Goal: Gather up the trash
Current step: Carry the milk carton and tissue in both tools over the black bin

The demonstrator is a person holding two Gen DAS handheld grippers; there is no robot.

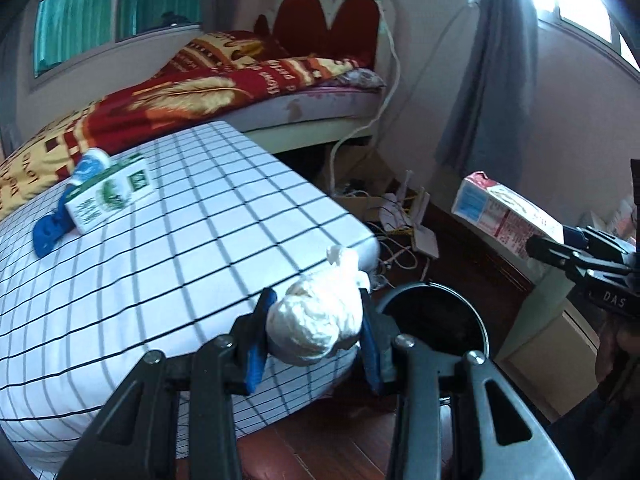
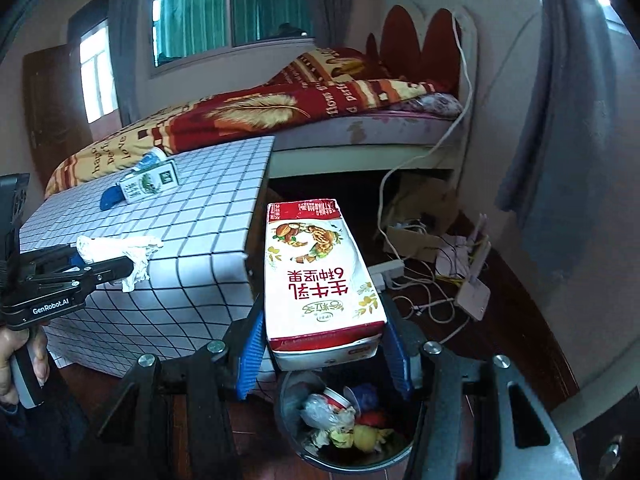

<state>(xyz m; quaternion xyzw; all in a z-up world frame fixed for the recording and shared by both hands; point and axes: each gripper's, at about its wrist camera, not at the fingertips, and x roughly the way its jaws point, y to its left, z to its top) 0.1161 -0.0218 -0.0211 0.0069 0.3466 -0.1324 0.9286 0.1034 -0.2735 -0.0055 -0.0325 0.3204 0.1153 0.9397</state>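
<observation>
Open bin mouth, table edge beside.

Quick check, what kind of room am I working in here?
Most likely a bedroom in a home: a bed with a red patterned blanket, a curtained window, and a grid-cloth table beside a trash bin on the wooden floor.

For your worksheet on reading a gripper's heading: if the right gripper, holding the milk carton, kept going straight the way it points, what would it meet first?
Probably the floor clutter: the right gripper points down and forward over the trash bin, and beyond the milk carton lies a white power strip with cables. Depth is uncertain.
</observation>
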